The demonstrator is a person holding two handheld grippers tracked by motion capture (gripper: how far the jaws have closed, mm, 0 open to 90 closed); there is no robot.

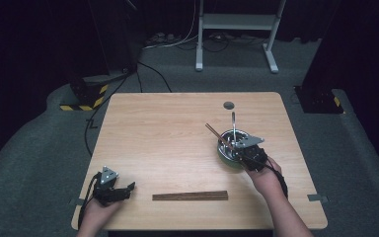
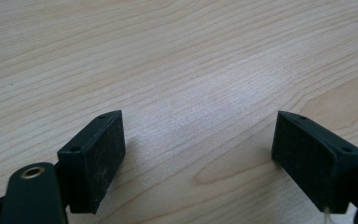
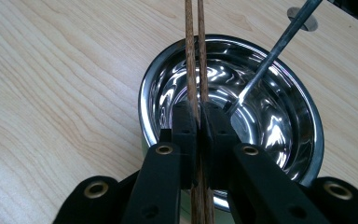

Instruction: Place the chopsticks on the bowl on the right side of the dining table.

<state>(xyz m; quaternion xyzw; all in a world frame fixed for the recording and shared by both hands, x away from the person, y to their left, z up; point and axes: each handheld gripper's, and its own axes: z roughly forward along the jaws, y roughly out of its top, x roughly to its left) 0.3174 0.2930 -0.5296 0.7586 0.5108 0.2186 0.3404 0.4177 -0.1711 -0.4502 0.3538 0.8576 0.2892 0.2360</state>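
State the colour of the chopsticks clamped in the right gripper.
Dark reddish-brown wood grain on the chopsticks, clearest in the right gripper view.

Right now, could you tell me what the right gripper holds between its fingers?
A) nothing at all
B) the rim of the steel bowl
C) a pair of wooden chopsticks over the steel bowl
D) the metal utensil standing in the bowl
C: the right gripper is shut on a pair of wooden chopsticks above the steel bowl, while the metal utensil leans in the bowl, apart from the fingers.
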